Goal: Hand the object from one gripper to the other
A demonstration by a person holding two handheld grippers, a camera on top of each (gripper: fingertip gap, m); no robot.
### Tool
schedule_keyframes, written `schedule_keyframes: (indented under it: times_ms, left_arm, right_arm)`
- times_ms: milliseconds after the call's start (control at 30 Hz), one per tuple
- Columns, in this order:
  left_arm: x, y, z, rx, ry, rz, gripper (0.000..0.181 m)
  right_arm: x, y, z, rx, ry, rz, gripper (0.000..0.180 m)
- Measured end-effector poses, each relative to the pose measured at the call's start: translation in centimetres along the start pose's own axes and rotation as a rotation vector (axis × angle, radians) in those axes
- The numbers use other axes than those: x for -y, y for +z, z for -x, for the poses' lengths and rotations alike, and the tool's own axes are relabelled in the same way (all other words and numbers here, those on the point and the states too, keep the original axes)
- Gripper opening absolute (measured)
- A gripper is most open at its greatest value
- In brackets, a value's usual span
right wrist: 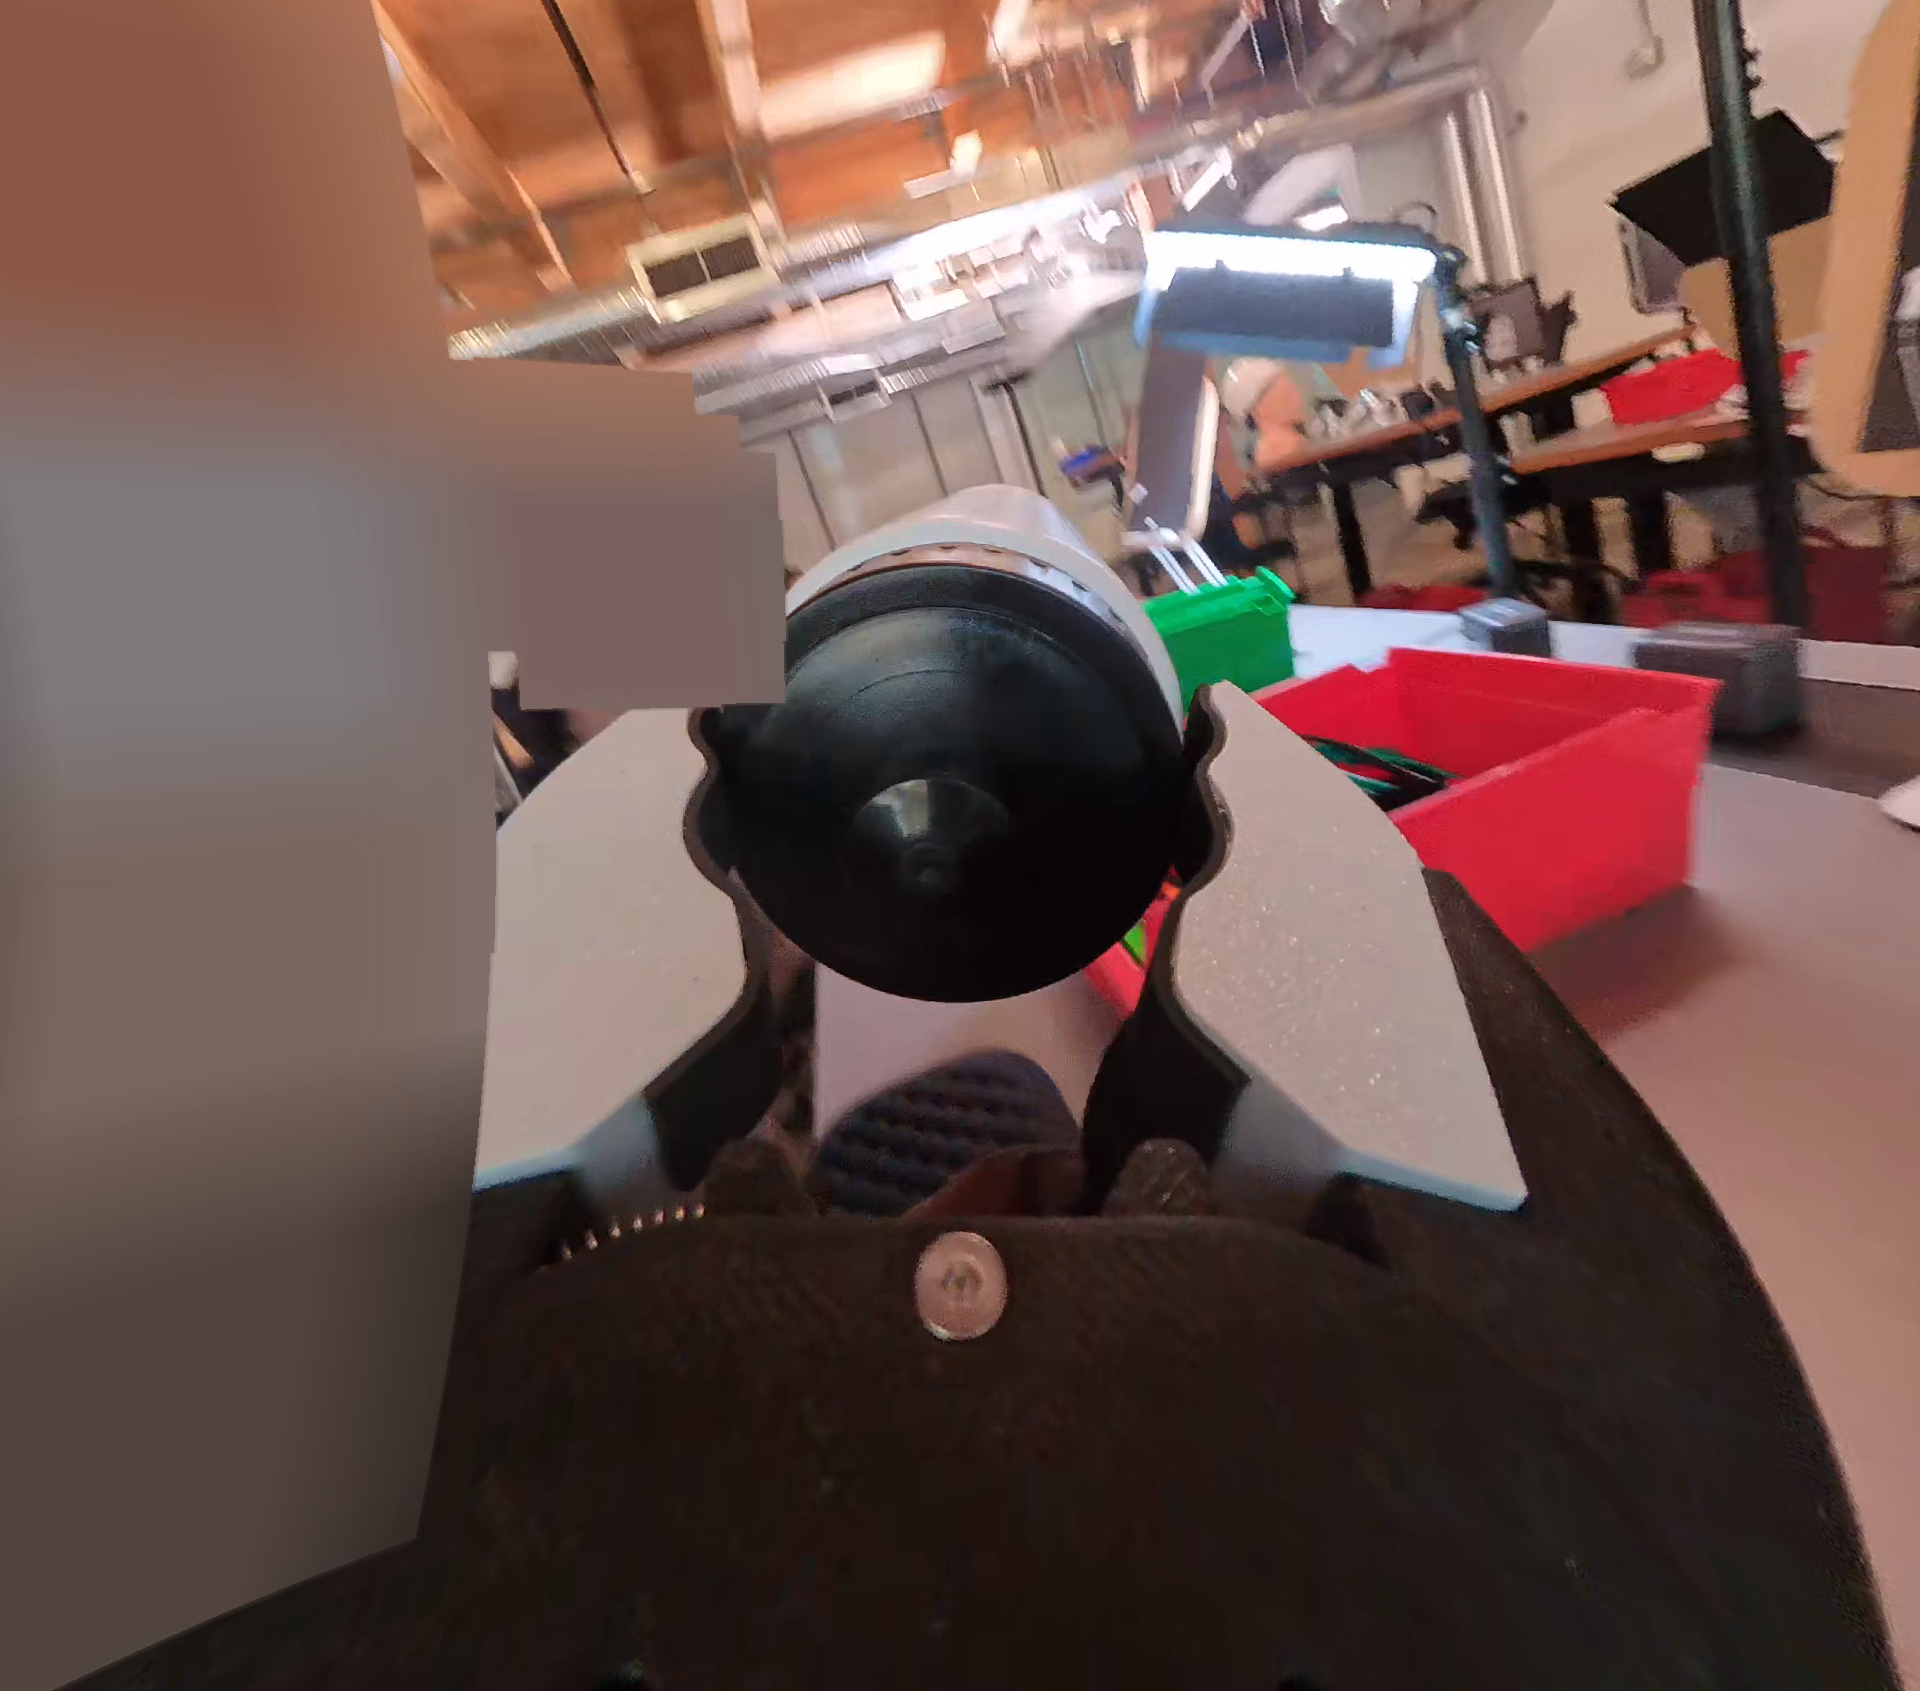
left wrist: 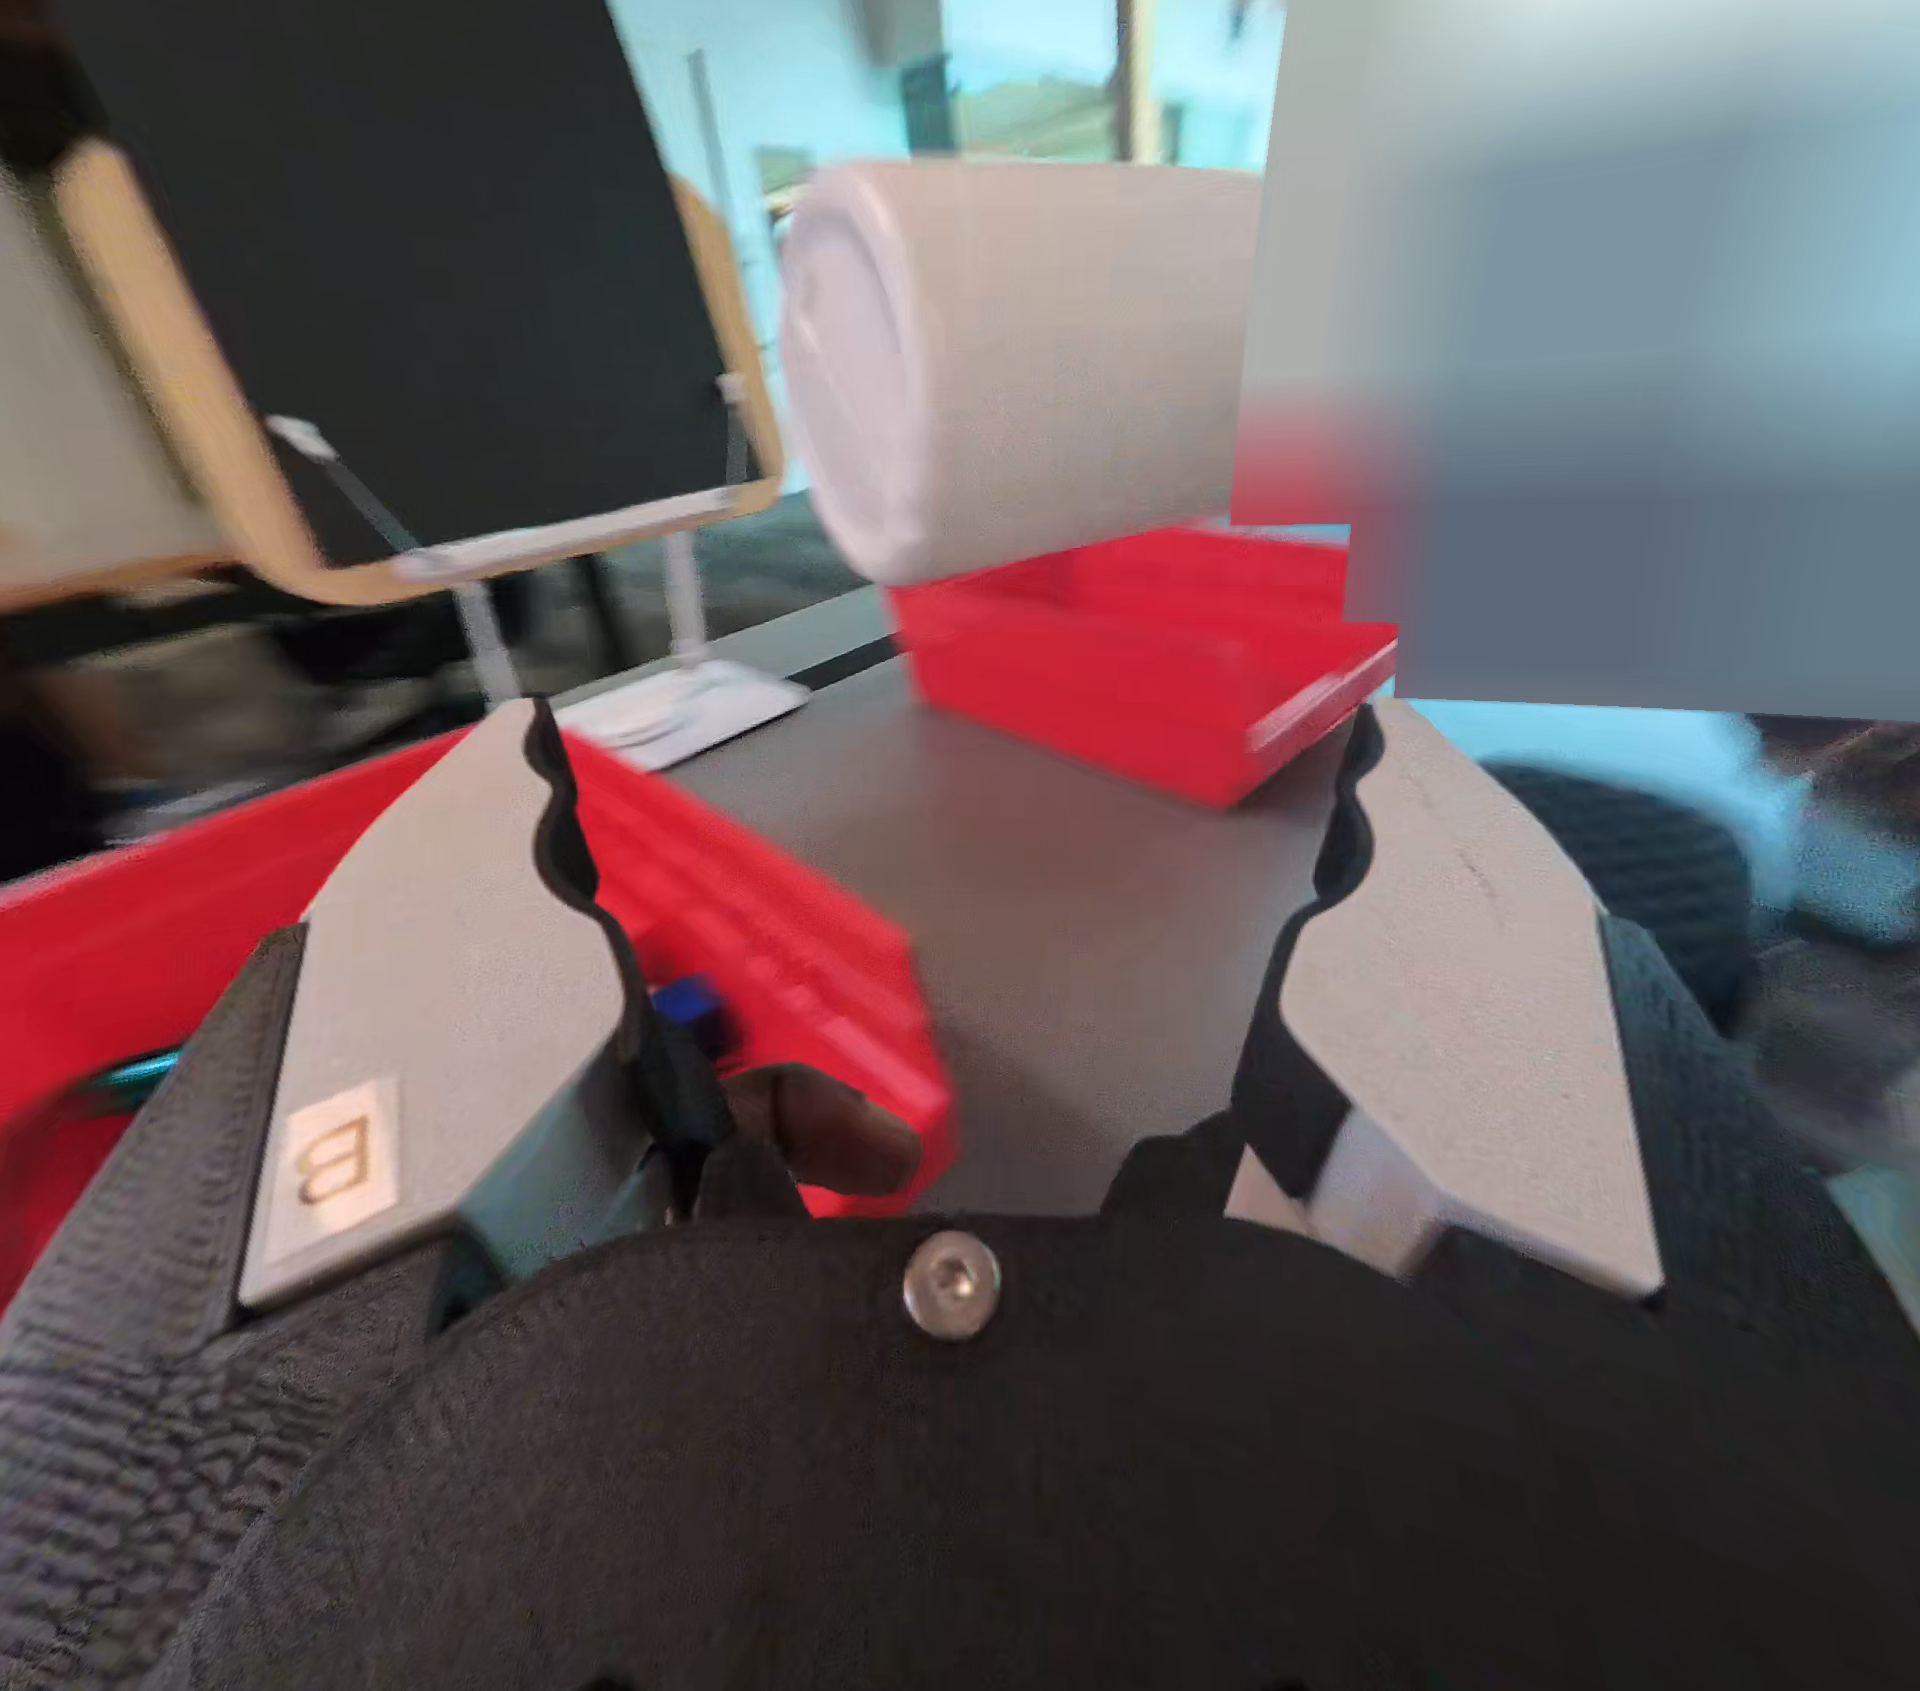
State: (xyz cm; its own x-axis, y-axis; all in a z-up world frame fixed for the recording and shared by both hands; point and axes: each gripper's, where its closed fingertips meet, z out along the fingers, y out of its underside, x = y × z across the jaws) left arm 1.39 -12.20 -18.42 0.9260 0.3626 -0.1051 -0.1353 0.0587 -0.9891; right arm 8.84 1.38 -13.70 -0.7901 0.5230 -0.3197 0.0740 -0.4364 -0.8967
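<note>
A white bottle with a black cap is the object. In the right wrist view my right gripper (right wrist: pixel 956 706) is shut on its black cap end (right wrist: pixel 935 820), which faces the camera, with the white body (right wrist: pixel 1049 540) pointing away. In the left wrist view the bottle (left wrist: pixel 1018 363) lies sideways in the air, its white base end toward the left. It is ahead of and above my left gripper (left wrist: pixel 953 711), which is wide open, empty and apart from the bottle. A blurred patch hides the bottle's right end and the other gripper.
Grey table (left wrist: pixel 1039 862) below. A red bin (left wrist: pixel 1091 675) stands ahead and another red bin (left wrist: pixel 125 945) at the left. A black panel on a white stand (left wrist: pixel 364 135) stands at far left. The right wrist view shows a red bin (right wrist: pixel 1538 768), a green bin (right wrist: pixel 1226 623) and a black pole (right wrist: pixel 1725 187).
</note>
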Motion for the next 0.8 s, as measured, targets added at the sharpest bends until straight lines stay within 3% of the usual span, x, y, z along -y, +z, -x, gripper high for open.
schedule_keyframes:
  times_ms: [33,167,333,500,800]
  left_arm:
    - [0.1,-0.6,0.6,0.047,0.101,0.048,0.135]
    - [1.5,-0.7,-0.5,0.038,0.41,0.161,0.124]
    - [0.0,3.8,-6.8,-0.192,0.528,0.236,0.123]
    - [-2.3,6.5,-7.6,-0.188,0.635,0.328,0.121]
    - [-5.2,7.5,-6.5,-0.071,0.73,0.435,0.086]
  right_arm:
    - [0.1,-0.3,-0.3,-0.027,-0.034,0.052,0.086]
    - [-0.3,-1.1,-1.3,-0.102,-0.122,0.278,0.085]
    - [-1.7,-0.4,-1.8,-0.124,-0.16,0.447,0.085]
    - [-3.0,-0.1,-1.4,-0.13,-0.195,0.563,0.085]
    - [-4.3,0.6,0.4,-0.083,-0.272,0.707,0.085]
